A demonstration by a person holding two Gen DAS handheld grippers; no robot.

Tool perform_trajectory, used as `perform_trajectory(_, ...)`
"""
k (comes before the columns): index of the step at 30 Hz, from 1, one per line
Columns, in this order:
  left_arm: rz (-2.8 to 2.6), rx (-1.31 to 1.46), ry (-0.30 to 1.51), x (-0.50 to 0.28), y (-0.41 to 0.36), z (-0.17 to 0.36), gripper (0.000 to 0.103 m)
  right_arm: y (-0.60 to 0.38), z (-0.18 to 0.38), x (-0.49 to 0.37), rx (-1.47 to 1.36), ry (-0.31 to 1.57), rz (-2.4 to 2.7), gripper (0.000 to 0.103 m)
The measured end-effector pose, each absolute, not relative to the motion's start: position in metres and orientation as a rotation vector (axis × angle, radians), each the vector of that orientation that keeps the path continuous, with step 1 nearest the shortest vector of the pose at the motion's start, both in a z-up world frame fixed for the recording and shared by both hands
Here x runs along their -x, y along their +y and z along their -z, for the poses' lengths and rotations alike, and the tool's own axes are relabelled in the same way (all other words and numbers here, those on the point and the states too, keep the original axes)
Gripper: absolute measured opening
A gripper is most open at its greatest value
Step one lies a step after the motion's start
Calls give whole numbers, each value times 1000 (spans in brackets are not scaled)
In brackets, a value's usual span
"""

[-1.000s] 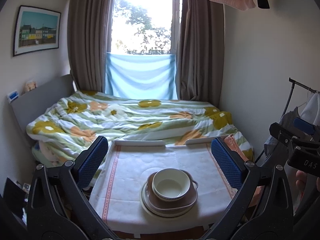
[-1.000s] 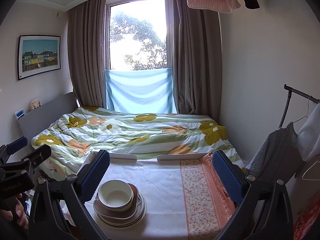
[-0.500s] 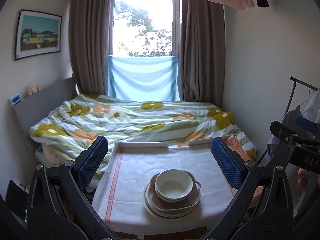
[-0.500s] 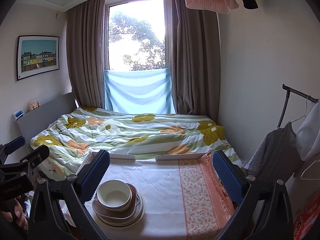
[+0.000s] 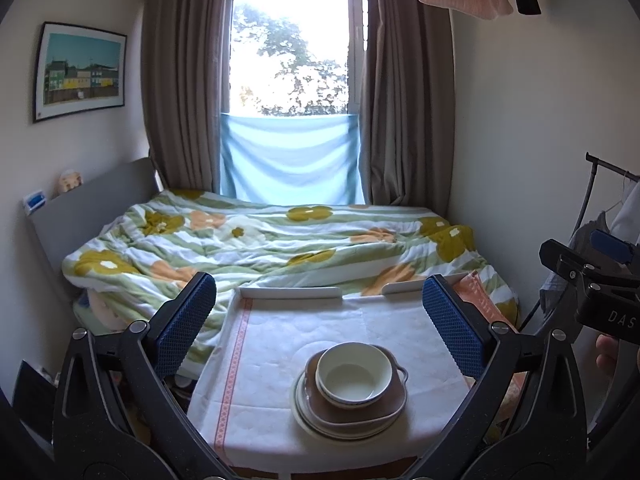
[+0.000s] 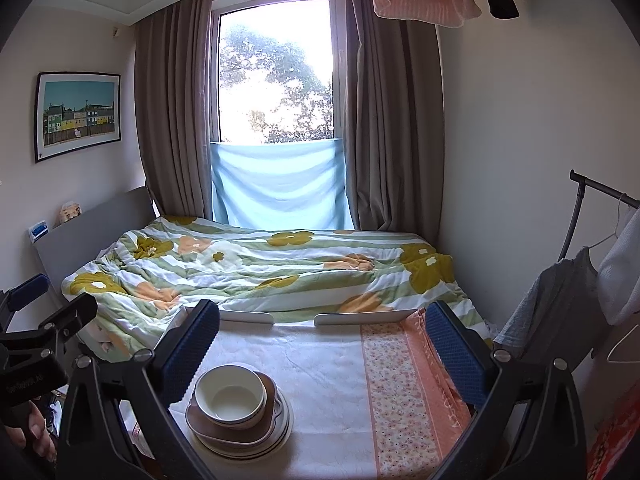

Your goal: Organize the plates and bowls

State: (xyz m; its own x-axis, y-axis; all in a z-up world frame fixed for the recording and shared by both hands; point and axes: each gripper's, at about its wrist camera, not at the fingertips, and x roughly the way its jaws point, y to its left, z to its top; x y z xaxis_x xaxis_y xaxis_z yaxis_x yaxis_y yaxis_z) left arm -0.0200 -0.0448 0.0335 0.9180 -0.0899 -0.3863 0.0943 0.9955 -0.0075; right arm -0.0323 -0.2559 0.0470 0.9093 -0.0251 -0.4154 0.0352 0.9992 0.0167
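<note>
Left wrist view: the left gripper (image 5: pixel 318 322), black-framed with blue textured pads, is held above the near edge of a small table covered with a white quilted cloth (image 5: pixel 280 344) with an orange border stripe. Its jaws stand wide apart and hold nothing. Between and below the pads sits the stack: a cream ceramic bowl with a dark rim line (image 5: pixel 354 372) nested in a brown handled dish (image 5: pixel 384 408), which rests on a pile of round cream plates (image 5: pixel 308 416). A bed with a green and yellow floral duvet (image 5: pixel 280 244) lies beyond the table. The right gripper's black body shows at the right edge.

Right wrist view: the right gripper (image 6: pixel 322 346) is also spread wide and empty, hovering over the table. The stack sits low and left, the cream bowl (image 6: pixel 230 394) just beside the left pad but not touching it. An orange floral cloth (image 6: pixel 404 392) covers the table's right side.

The dishes already look stacked, so the task seems either finished or not yet begun. Any next move would call for lowering one gripper onto the bowl's rim and closing gently
</note>
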Motion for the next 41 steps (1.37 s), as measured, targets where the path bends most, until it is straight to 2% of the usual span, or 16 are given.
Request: perform_trajectory(41, 67, 19, 371, 10, -22, -31, 103, -242, -44, 17, -15, 440, -2, 102)
